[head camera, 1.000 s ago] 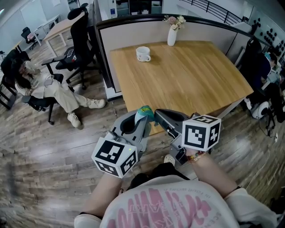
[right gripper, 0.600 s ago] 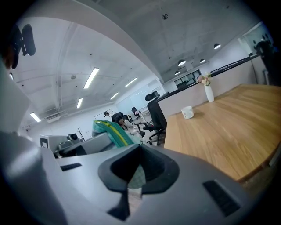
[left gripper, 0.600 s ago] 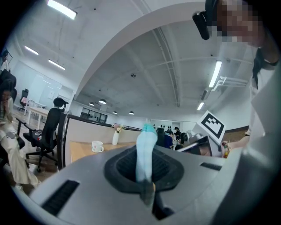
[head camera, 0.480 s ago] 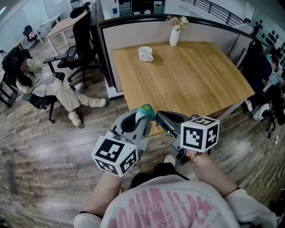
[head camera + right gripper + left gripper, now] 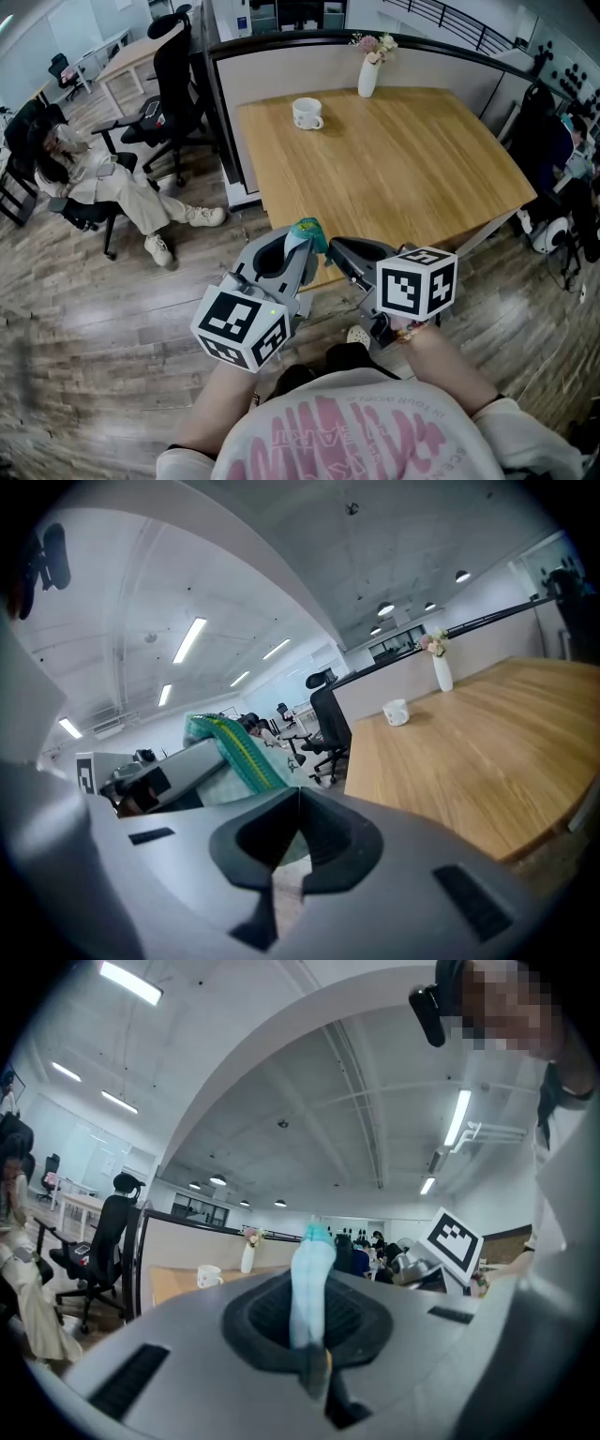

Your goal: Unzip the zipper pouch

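We held the zipper pouch (image 5: 306, 231) clamped in the left hand-held gripper (image 5: 292, 251) as an anchor, the right hand-held gripper (image 5: 330, 247) clenched beside its zipper (image 5: 239, 752), presumably for pulling.

Bright overhead strip lights (image 5: 459, 1117), fisheye edges, blurred foreground

Tabletop (image 5: 394, 169) lies open ahead; mug (image 5: 306, 113) and vase (image 5: 367, 77) stand far back

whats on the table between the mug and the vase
Nothing: the head view shows only bare table between the mug and the vase.
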Demonstrator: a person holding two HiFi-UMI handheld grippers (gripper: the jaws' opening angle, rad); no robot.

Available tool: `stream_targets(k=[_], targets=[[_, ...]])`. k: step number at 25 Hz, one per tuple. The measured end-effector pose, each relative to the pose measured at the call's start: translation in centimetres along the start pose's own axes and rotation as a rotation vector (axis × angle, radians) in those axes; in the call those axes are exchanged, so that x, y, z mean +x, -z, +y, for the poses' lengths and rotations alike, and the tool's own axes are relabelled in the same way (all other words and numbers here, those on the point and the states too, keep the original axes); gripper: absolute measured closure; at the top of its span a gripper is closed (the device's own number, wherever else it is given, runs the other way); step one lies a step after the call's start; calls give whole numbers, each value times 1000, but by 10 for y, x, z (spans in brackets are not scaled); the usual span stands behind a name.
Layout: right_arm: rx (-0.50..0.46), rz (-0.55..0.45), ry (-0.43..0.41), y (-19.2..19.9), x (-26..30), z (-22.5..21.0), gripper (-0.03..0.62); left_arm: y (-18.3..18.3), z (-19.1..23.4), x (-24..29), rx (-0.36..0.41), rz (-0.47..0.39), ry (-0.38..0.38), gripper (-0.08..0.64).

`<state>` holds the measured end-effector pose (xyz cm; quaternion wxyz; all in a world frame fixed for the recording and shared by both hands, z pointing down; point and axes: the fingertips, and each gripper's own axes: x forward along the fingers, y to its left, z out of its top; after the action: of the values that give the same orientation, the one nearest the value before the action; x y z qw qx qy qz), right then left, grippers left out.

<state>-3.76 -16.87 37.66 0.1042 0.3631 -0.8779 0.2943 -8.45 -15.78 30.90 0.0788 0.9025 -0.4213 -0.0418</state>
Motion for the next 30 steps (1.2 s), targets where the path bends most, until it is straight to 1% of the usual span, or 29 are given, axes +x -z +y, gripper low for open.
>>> stream_targets(k=[6,19,24,28,29,30], targets=[[8,13,16,6,1,-6,591,-2,1,-2,-25,-12,0,552],[19,29,45,13,-1,-18,591,-8,3,-3,-34,-19,-6,552],[25,21,60,12,-4,-29,590,-1,4,0,-76,-10,-1,552],[37,1,112,11,-11,-43,584,12,0,1,-130,8,27,552],[43,-9,127,10,-14,-46,572,14,0,1,-136,11,29,552],[46,-20,142,8,-17,-50,525,15,0,1,-140,12,30,552]])
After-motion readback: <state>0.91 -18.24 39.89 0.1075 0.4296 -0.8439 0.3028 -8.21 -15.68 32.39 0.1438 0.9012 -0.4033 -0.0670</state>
